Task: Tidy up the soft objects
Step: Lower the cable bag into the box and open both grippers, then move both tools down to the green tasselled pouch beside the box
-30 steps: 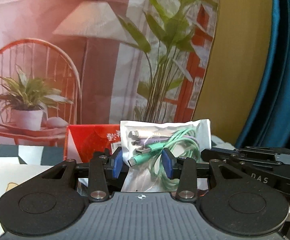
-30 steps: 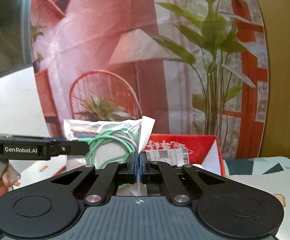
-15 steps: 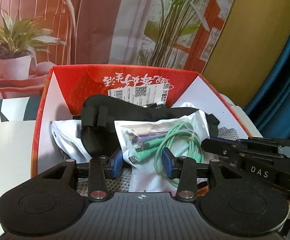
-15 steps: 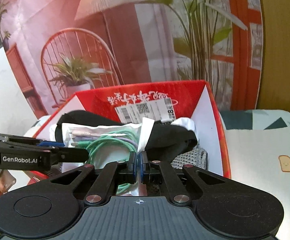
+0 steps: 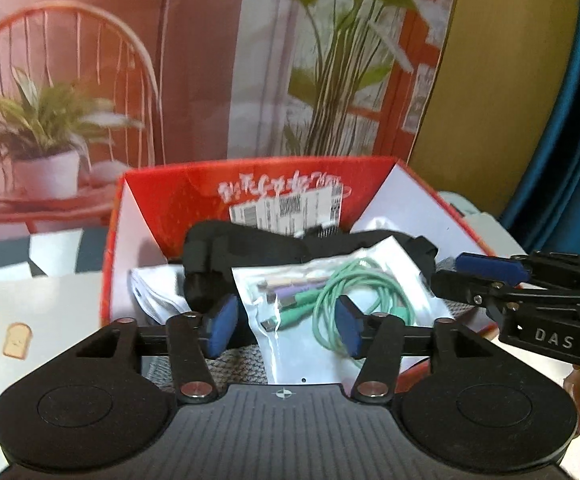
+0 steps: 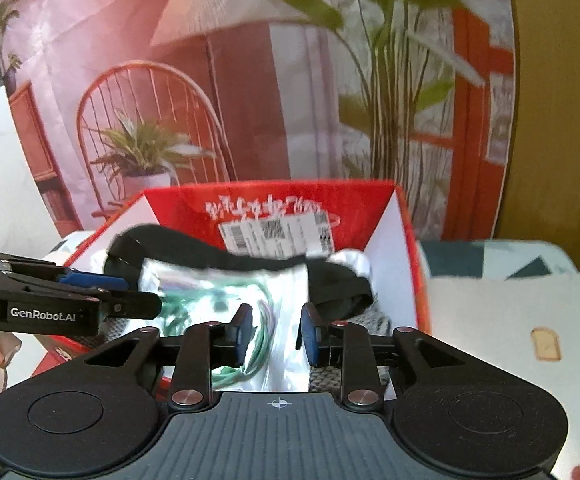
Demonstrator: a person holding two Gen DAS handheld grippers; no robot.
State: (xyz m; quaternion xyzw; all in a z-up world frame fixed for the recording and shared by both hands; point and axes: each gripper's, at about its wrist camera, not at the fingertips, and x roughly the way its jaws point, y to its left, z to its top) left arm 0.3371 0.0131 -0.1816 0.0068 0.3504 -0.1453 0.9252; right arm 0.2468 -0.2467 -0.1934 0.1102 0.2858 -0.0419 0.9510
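A clear bag of green and purple cables (image 5: 330, 292) lies in the red cardboard box (image 5: 108, 280), on top of a black strap (image 5: 250, 240). My left gripper (image 5: 286, 330) straddles the bag's near end. Its jaws are opening, and the left pad stands clear of the plastic. In the right wrist view the same bag (image 6: 218, 296) looks blurred. My right gripper (image 6: 276, 334) is over the bag's right edge, its jaws opening with the plastic loose between the pads. The right gripper's fingers (image 5: 486, 268) reach in from the right of the left wrist view.
Inside the box are also a white cloth (image 5: 154, 288) and a grey knitted piece (image 6: 374, 316). The box (image 6: 420, 280) stands on a pale cloth with toast prints (image 6: 546, 344). A printed backdrop rises behind, with a blue curtain (image 5: 570, 120) at the right.
Both grippers came down over the red box with the bag. The right jaws, shut on its corner before, have parted; the left jaws have widened. The bag now rests in the box.
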